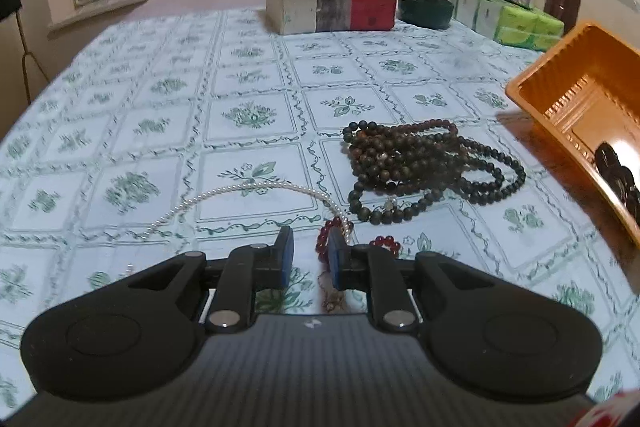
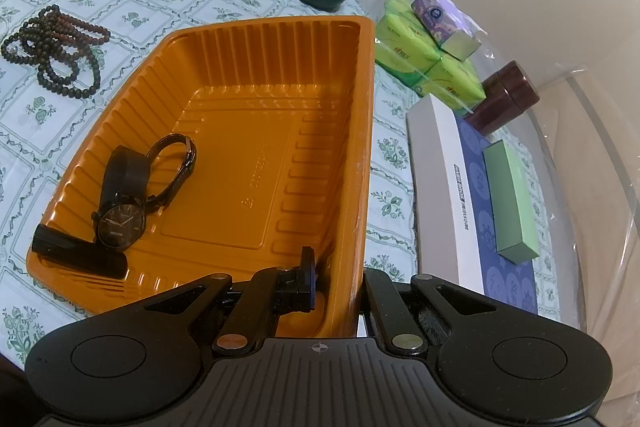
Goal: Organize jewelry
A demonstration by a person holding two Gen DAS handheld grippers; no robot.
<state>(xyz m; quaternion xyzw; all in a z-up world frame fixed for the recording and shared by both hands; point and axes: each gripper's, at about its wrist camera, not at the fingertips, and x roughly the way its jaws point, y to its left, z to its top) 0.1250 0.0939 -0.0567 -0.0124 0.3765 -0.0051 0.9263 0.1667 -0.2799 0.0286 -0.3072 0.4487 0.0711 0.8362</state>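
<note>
Jewelry lies mid-table: dark bead strands (image 1: 424,167) heaped beside a pearl necklace (image 1: 256,189), with a red bead bracelet (image 1: 332,231) at the left gripper (image 1: 312,255), whose fingers stand spread. Right gripper (image 2: 340,279) pinches the orange tray (image 2: 360,163) by its near wall; a black watch (image 2: 120,223) lies in the tray's near left corner.

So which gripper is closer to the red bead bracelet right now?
Left. The left gripper has its fingers right at the red bead bracelet, while the right gripper is off at the orange tray, straddling its wall.
</note>
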